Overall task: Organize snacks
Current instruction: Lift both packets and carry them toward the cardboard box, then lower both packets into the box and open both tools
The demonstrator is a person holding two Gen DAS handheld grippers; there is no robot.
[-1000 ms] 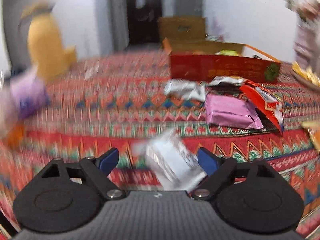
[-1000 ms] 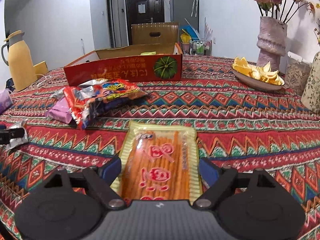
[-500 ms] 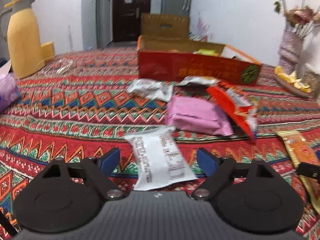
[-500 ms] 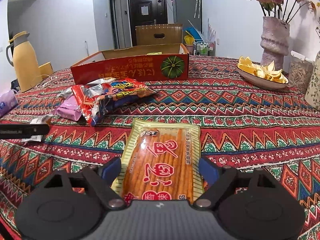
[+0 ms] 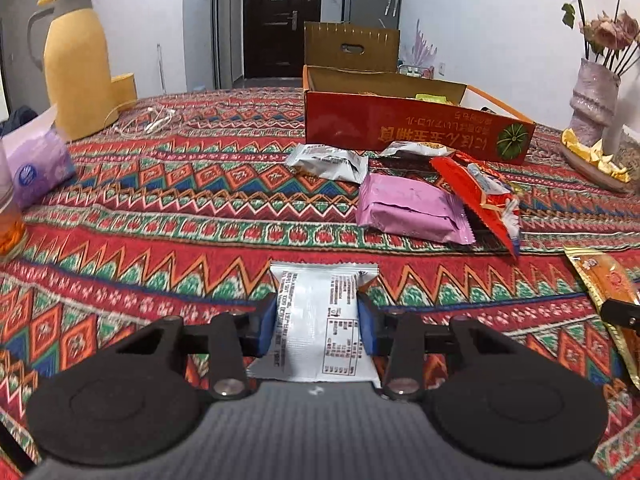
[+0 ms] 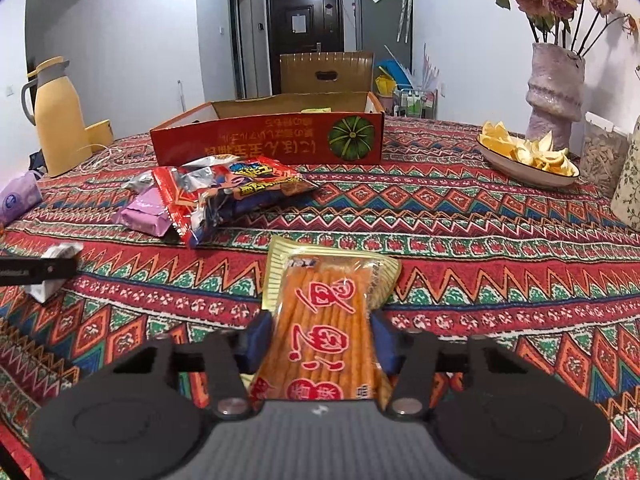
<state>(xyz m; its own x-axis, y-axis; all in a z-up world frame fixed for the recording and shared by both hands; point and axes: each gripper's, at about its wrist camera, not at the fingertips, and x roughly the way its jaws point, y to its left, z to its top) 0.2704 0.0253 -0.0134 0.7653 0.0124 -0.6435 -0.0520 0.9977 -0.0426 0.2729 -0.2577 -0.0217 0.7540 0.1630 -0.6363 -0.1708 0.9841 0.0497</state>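
1. The left gripper point(image 5: 318, 320) sits low over the tablecloth point(image 5: 160, 208), its blue-padded fingers point(image 5: 267, 326) pressed against both sides of the silver packet point(image 5: 320, 320).
2. The right gripper point(image 6: 320, 338) sits equally low over the tablecloth, to the right of the left gripper, its jaws closed against the edges of the orange stick-snack packet point(image 6: 324, 332).

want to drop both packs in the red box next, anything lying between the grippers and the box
Yes. Ahead of the left gripper, shut on the silver packet, a pink pack, a red bag and another silver pack lie before the red box. The right gripper, holding the orange stick pack, has bare cloth ahead.
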